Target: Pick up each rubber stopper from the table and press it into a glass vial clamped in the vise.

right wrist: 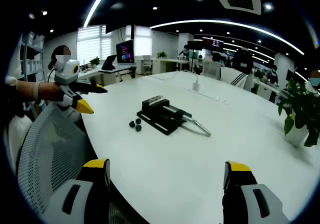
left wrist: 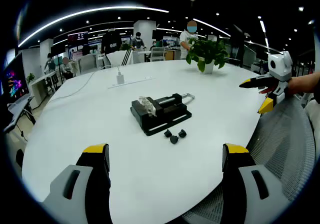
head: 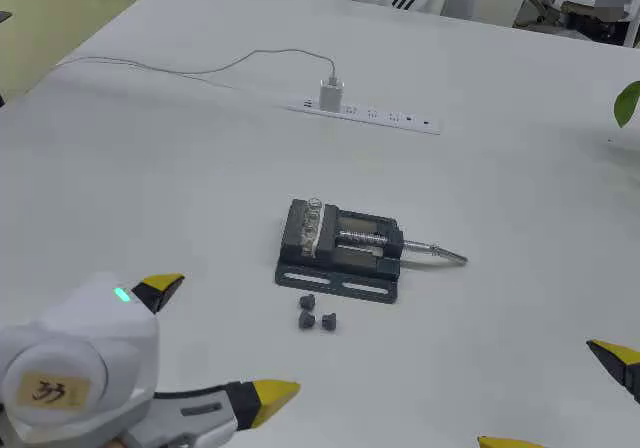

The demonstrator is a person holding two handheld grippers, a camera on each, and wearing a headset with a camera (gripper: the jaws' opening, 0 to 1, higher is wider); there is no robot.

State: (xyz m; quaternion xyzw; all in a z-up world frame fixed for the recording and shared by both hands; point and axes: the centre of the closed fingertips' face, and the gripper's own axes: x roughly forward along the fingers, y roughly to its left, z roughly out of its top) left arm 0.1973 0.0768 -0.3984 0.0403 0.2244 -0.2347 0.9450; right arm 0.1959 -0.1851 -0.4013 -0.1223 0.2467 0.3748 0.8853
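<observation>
The yellow-tipped fingers point(head: 163, 285) of the left gripper point(head: 222, 340) stand wide apart and hold nothing. The gripper hovers low over the near part of the round white table point(head: 150, 168), apparently ready for a first pick. Right of it, mid-table, three small dark grey rubber stoppers point(head: 315, 315) lie in a loose cluster just in front of the black metal bench vise point(head: 340, 253). The placing seems meant to keep each carry short. The vise clamps the clear glass vials point(head: 314, 223) mouth-up, so a stopper can be pushed straight down; their number is too small to tell. Its steel handle point(head: 440, 255) juts rightward, something for that side's approach to avoid. A white power strip point(head: 365, 111) lies well behind. Bare tabletop surrounds the vise on all sides. The right gripper point(head: 555, 396) waits near the table's edge, its fingers likewise spread and empty.
</observation>
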